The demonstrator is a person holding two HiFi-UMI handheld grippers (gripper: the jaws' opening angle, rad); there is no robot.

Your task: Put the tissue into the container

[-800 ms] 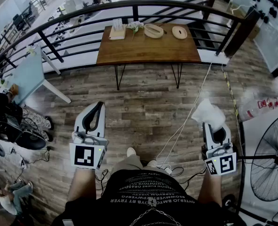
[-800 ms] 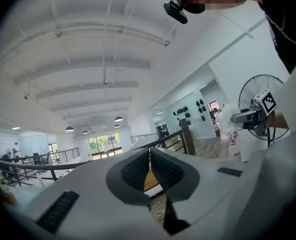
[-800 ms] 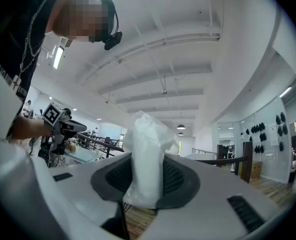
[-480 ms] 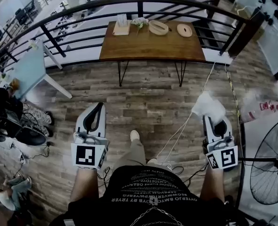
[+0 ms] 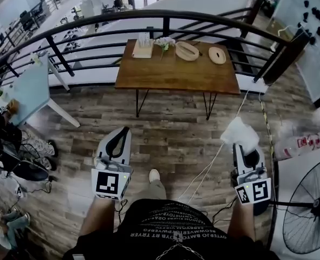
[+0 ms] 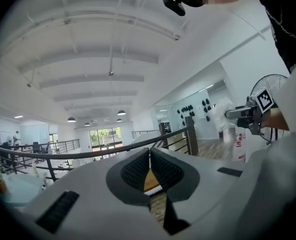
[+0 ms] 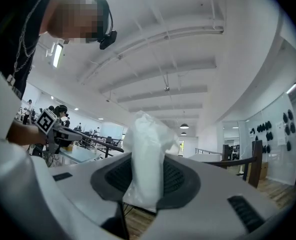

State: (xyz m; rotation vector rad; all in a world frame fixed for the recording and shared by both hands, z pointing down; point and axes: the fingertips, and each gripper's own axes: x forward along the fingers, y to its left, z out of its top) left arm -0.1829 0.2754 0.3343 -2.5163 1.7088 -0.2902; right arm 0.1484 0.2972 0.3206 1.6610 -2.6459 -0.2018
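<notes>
A crumpled white tissue (image 5: 240, 134) sticks out past the tip of my right gripper (image 5: 245, 149), low at the right of the head view. In the right gripper view the tissue (image 7: 146, 156) is pinched between both dark pads, jaws shut on it. My left gripper (image 5: 116, 141) hangs at the lower left over the wood floor; in the left gripper view (image 6: 149, 173) its pads meet with nothing between them. Far ahead a wooden table (image 5: 176, 75) carries a shallow woven container (image 5: 187, 51), a round lid (image 5: 217, 54) and a small wooden holder (image 5: 143, 47).
A black metal railing (image 5: 165, 23) runs behind the table. A standing fan (image 5: 308, 218) is at the lower right, bags (image 5: 306, 140) beside it. A cable (image 5: 214, 156) trails across the plank floor. A pale blue table (image 5: 27, 88) and clutter sit at the left.
The view has shifted: the wooden table now sits a little nearer and lower in frame. Both grippers ride slightly lower; the right one still holds the tissue.
</notes>
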